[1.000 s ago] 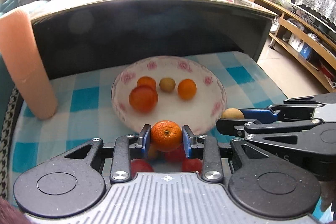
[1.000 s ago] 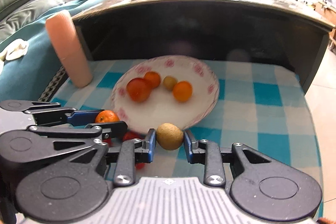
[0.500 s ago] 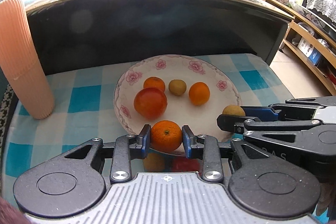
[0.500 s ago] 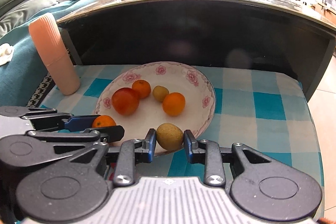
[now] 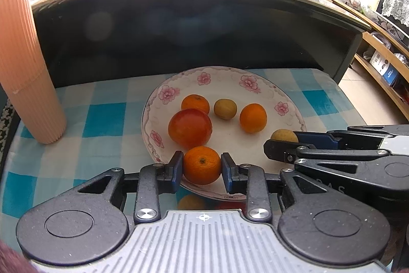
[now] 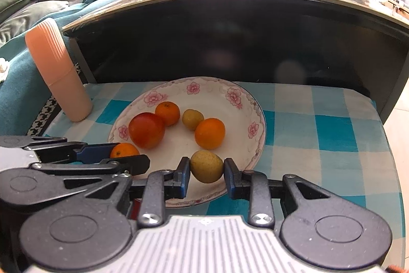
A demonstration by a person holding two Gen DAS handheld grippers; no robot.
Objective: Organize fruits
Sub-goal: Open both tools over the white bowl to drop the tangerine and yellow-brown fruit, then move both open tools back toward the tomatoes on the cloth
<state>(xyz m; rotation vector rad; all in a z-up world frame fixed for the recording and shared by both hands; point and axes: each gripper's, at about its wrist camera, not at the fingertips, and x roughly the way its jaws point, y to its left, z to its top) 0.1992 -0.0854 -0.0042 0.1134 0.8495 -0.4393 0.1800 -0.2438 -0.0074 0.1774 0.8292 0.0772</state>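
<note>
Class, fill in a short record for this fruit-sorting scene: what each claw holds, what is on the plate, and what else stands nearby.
left claw: shut on a small orange, above the plate's near rim
right claw: shut on a yellow-green fruit
floral plate: one tomato, two oranges, one yellow-green fruit
surface: blue checked cloth
nearby: ribbed peach cup, left of the plate
</note>
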